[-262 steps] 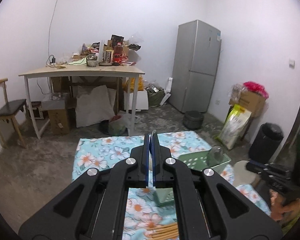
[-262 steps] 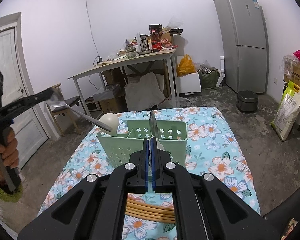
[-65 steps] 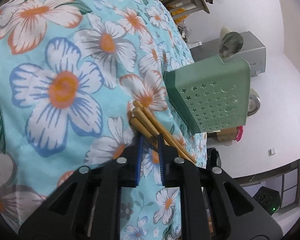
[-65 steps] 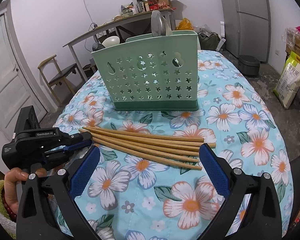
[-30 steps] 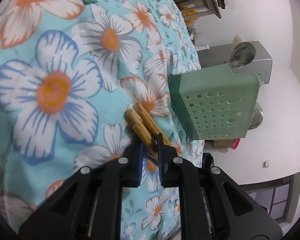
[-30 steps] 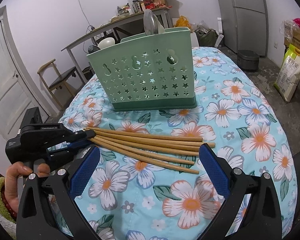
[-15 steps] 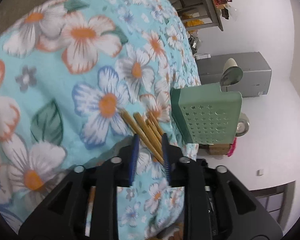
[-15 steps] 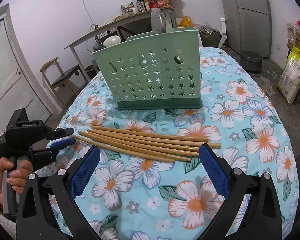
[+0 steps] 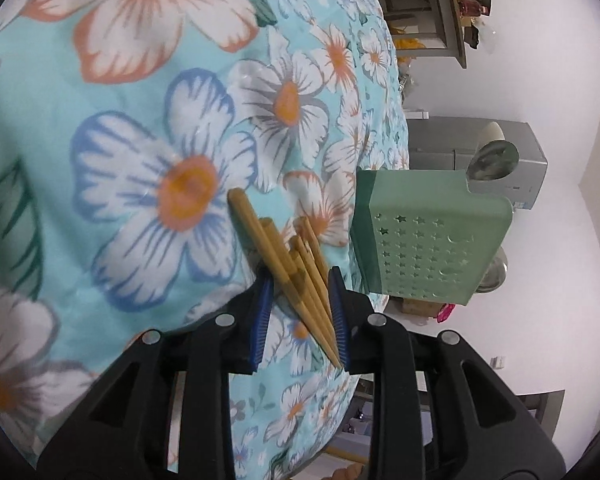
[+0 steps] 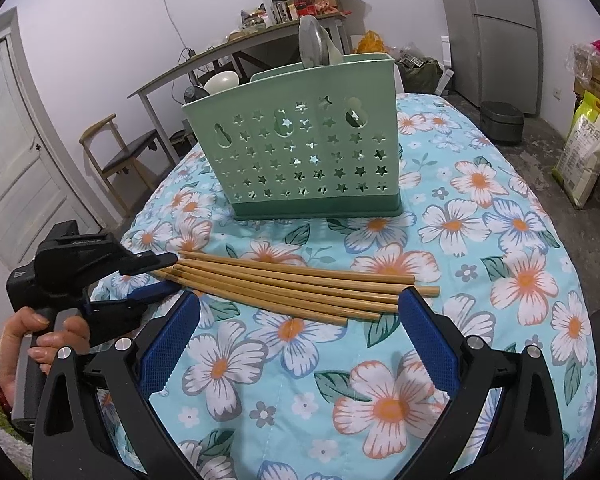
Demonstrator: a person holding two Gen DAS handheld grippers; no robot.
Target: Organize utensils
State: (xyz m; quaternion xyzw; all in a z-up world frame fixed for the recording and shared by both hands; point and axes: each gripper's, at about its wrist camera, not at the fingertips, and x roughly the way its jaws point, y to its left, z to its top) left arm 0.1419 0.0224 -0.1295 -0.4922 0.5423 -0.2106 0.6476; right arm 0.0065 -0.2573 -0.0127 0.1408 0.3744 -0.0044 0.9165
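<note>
Here's the left gripper (image 9: 300, 312) at the near ends of the chopsticks (image 10: 296, 284), its jaws parted a little and the bundle's tips lying between the blue pads. A second ago those pads were pinched close together on one or two sticks; now the gap is wider and takes in the whole fan of ends. Whether the pads are pressing on the wood, I cannot tell. From the right wrist view, the left gripper (image 10: 168, 272) sits at the left end of the bundle, with the person's hand (image 10: 40, 340) wrapped round the handle.

The chopsticks lie flat on the flowered tablecloth (image 10: 480, 216), in front of the green utensil holder (image 10: 300, 160) and apart from it. Since half a second ago the bundle sits more squared up, ends gathered rather than spread.

The holder stands upright on the table, with a metal spoon (image 10: 312, 46) and a white spoon (image 10: 222, 80) poking out of the top.

The right gripper (image 10: 296, 344) hangs wide open above the cloth, just short of the chopsticks, empty, same as before.
</note>
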